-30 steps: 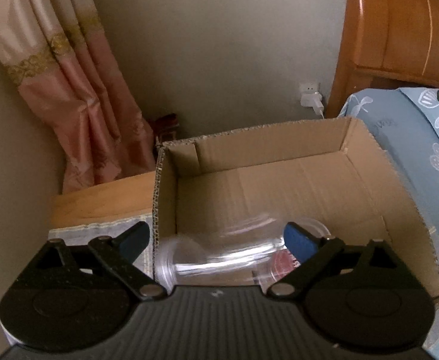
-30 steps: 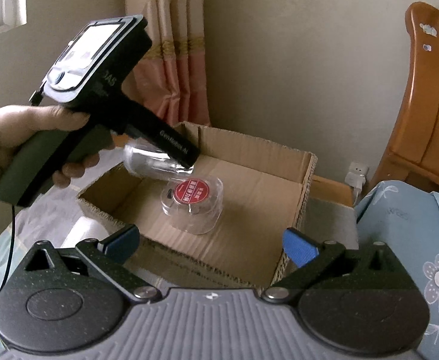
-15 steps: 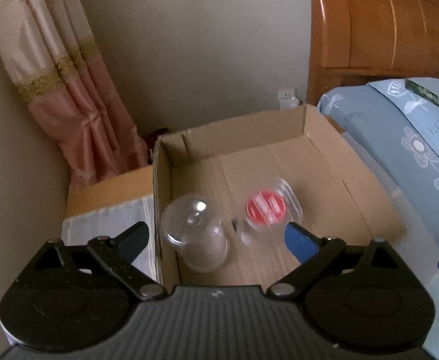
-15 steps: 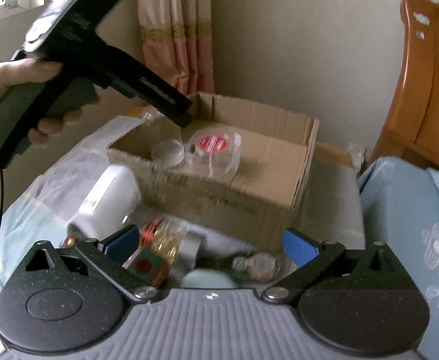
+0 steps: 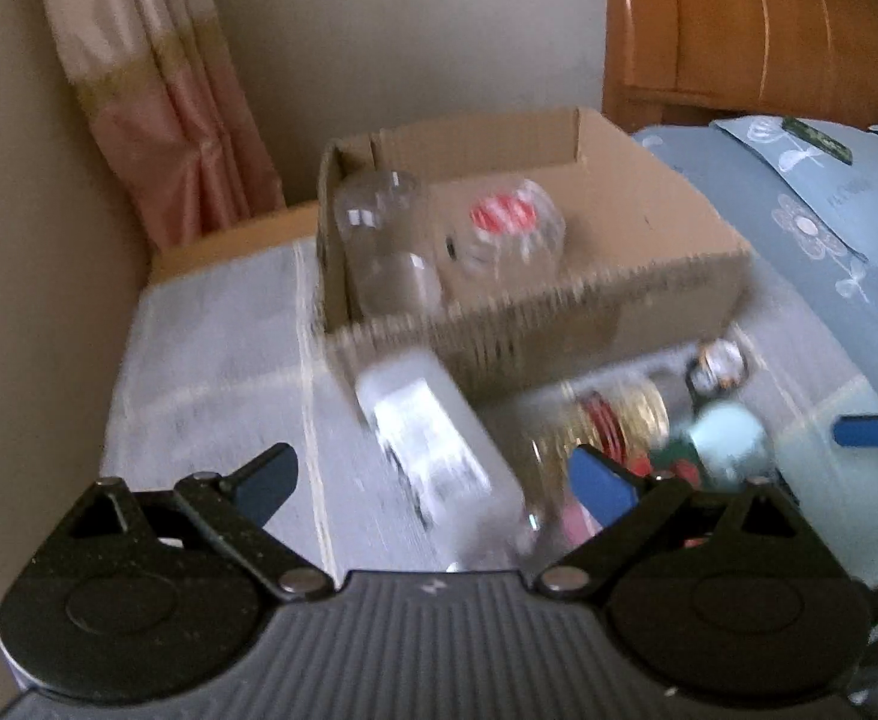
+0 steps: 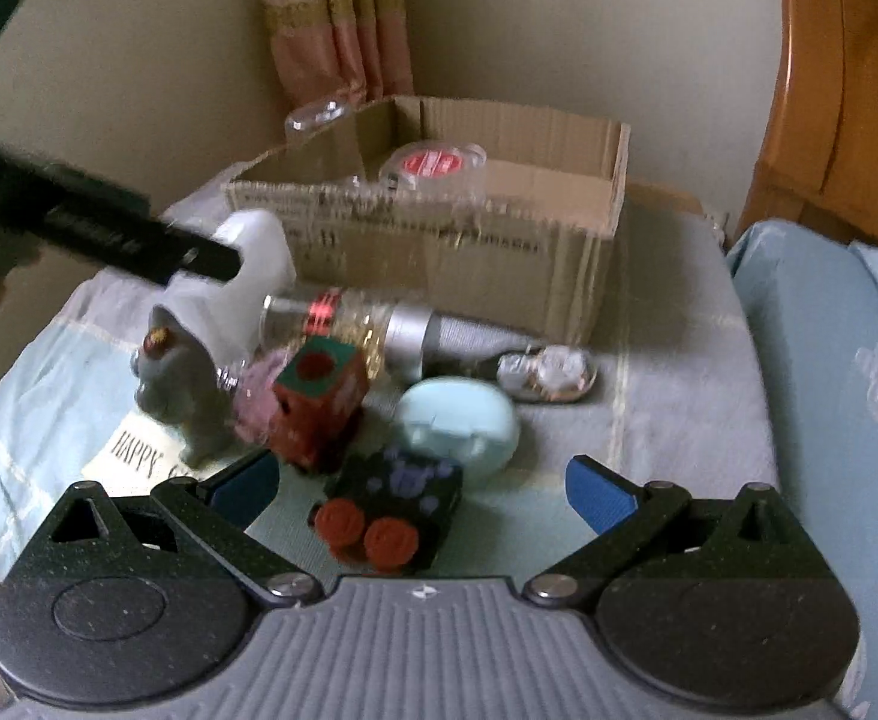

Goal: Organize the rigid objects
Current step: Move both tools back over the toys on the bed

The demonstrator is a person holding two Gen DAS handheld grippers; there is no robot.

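Left wrist view: blurred white bottle (image 5: 433, 450)

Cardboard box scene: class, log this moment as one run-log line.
cardboard box: clear jar, red-lidded jar inside | left gripper: open, empty | right gripper: open, empty

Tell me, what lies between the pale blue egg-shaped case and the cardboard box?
In the right wrist view, a wristwatch lies on the cloth between the pale blue case and the cardboard box.

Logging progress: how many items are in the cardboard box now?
2: a clear jar in the box's left corner, a red-lidded clear container beside it. Box floor only partly visible.
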